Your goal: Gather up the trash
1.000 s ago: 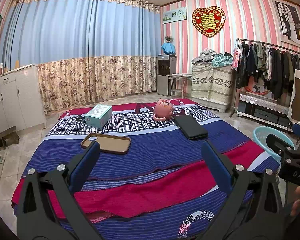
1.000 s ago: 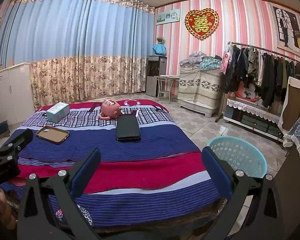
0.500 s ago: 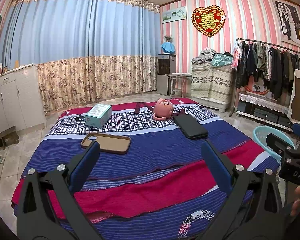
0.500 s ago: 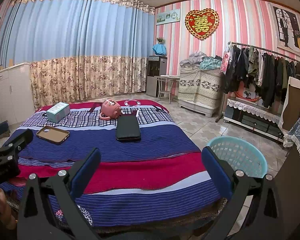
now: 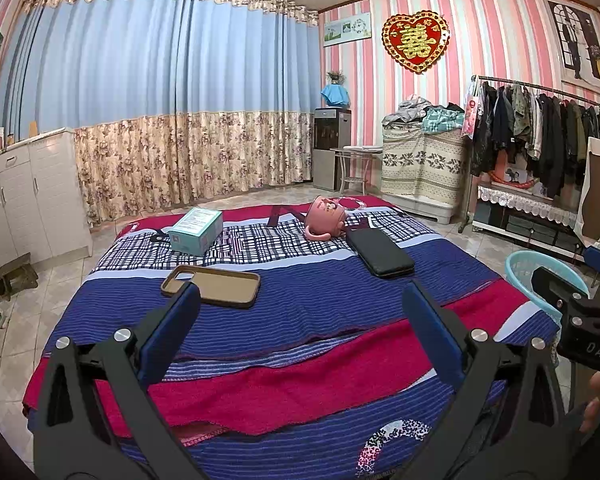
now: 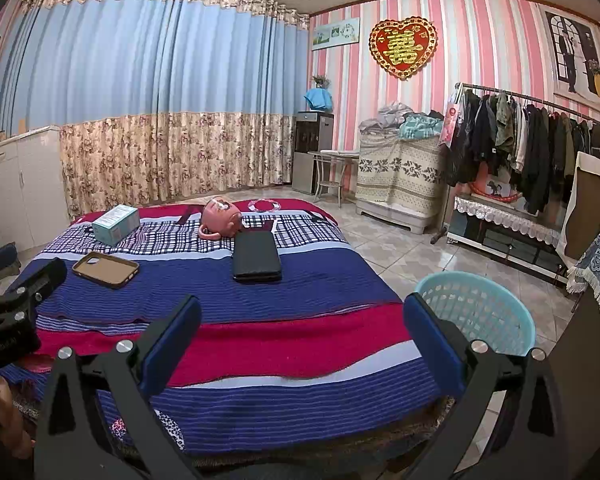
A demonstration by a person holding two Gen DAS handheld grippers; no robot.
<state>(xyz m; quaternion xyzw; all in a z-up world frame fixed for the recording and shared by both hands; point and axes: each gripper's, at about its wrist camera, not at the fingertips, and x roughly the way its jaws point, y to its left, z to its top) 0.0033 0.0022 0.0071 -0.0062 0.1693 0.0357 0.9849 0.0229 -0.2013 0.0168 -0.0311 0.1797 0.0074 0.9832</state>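
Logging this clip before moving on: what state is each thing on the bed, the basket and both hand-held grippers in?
Left hand-held gripper: open, holding nothing.
Right hand-held gripper: open, holding nothing.
Teal box: lying flat, closed.
Pink cup: tipped on its side.
Brown phone case: lying flat, inside up, no phone in it.
Black wallet: lying flat, closed.
Basket: upright on the floor beside the bed; nothing visible inside.

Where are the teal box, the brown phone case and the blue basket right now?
teal box (image 5: 196,230): left wrist view, on its top face.
brown phone case (image 5: 216,286): left wrist view, on its flat inner middle.
blue basket (image 6: 496,312): right wrist view, on its far inner wall.
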